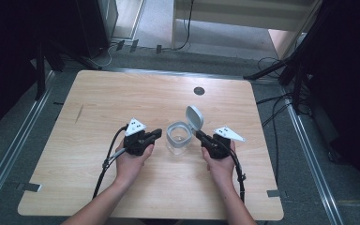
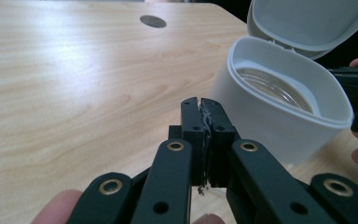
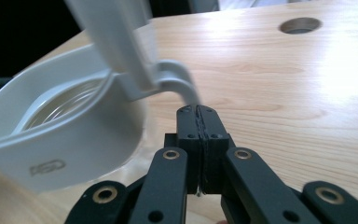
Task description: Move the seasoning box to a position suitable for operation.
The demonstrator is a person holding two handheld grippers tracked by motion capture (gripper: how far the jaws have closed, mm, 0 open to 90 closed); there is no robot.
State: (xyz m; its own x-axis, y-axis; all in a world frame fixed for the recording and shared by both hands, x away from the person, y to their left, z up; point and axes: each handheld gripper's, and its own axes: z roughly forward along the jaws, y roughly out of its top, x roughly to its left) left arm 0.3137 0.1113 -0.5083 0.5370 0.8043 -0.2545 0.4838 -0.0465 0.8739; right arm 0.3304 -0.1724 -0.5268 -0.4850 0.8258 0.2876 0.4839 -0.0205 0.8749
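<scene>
Wooden tabletop (image 1: pixel 122 93) fills the middle of the high view, dark round hole (image 1: pixel 198 90) in it at upper center. White container (image 1: pixel 178 136) sits on the tabletop just right of frame center, between the 2 hands. Its hinged lid (image 1: pixel 194 117) is flipped up and stands open at the container's upper right. Glassy clear inside visible in the left gripper view, container (image 2: pixel 279 112) at right of frame, lid (image 2: pixel 317 23) in the upper right corner.

Left tongs (image 1: pixel 157 133) lie just left of the container, tips pointing right toward it, near but apart from the wall. Jaws pressed together with nothing between them, clear in the left gripper view (image 2: pixel 204 108).

Right tongs (image 1: pixel 199 134) at the container's right side, below the lid. In the right gripper view the tongs (image 3: pixel 198 111) are pressed together, tips right at the curved white tab (image 3: pixel 179 79) by the lid hinge; touching or pinching it, cannot tell. Container (image 3: pixel 65 135) fills the left of that frame.

Person's left hand (image 1: pixel 131 161) and right hand (image 1: pixel 221 164) come in from the bottom of the high view
</scene>
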